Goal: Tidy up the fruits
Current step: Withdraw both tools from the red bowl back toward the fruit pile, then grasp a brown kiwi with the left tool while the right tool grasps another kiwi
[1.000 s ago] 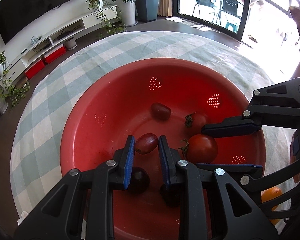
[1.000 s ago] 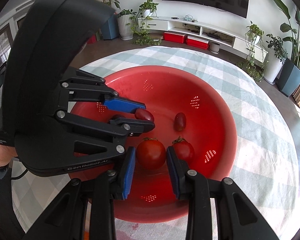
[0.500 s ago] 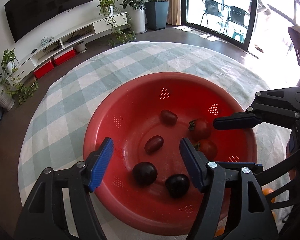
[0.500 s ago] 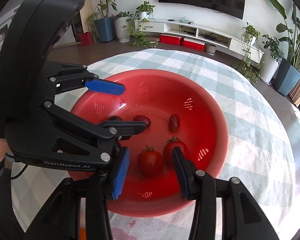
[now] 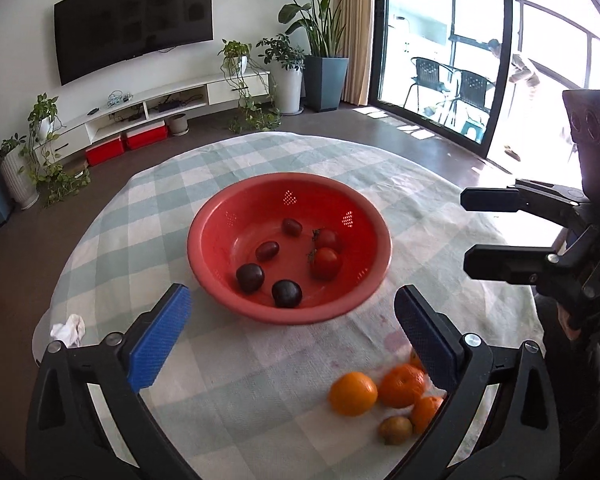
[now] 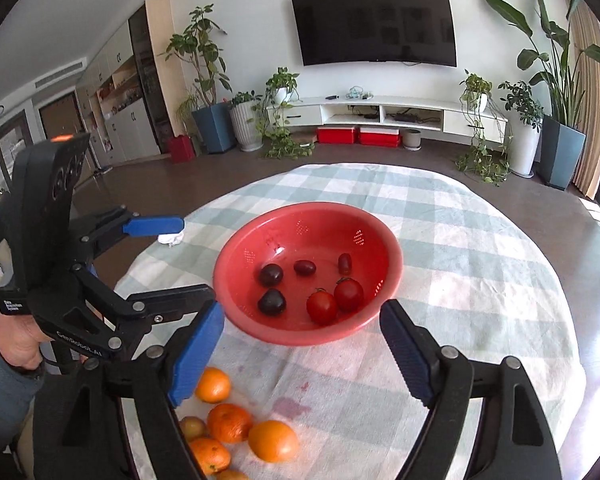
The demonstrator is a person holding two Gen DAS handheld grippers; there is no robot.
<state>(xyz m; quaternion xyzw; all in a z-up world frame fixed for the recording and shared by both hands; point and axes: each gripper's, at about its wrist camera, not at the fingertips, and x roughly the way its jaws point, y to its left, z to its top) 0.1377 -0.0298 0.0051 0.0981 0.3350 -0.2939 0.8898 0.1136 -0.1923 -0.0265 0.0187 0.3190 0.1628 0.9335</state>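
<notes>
white wall, curved TV [image 6: 374, 24] | low white media shelf [image 6: 384, 114] | potted plants [image 5: 320, 32] | dark floor | sunlit glass door [image 5: 440, 60]

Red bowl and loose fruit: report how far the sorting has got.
Done: the round red plastic bowl holds two red tomatoes, two dark plums and two small oval red fruits. In hand: nothing; the left tool and right tool have just been opening, empty. Left: the oranges on the checked tablecloth.
</notes>
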